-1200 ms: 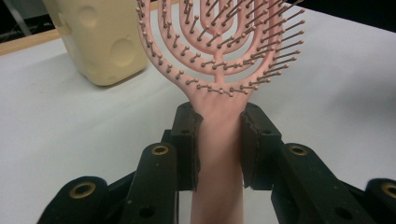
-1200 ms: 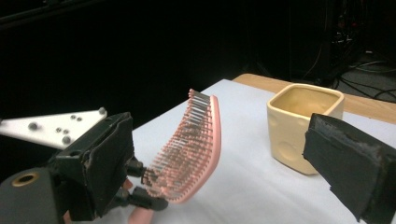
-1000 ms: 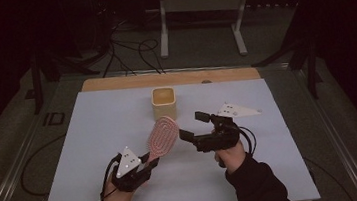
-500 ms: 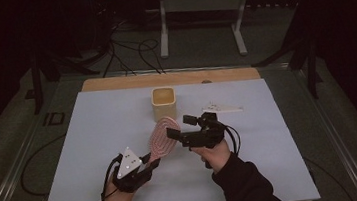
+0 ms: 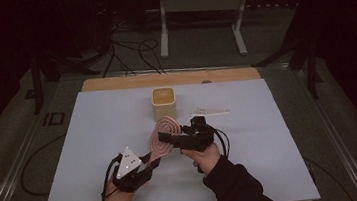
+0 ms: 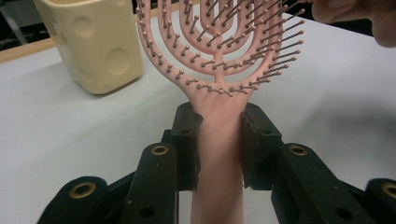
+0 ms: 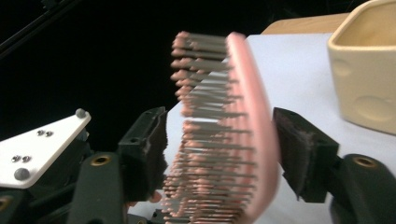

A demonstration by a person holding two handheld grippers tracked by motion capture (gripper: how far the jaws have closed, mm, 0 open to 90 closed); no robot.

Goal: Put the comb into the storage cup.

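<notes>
left hand-held gripper (image 5: 149, 165): clamped on the handle of the pink hairbrush (image 5: 164, 134), which is held above the bench (image 5: 95, 139) | right hand-held gripper (image 5: 166, 138): jaws just closing around the brush head, pads not yet touching | cream cup (image 5: 163, 102): stood just behind

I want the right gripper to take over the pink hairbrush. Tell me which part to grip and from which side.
Grip the head of the pink hairbrush, since the left gripper is clamped on the handle. Come in edge-on, one pad on the smooth back, the other on the bristle tips. The right gripper straddles it so, jaws just closing, pads seemingly not yet pressing. The rim probably gives firmer purchase than the springy bristles.
</notes>
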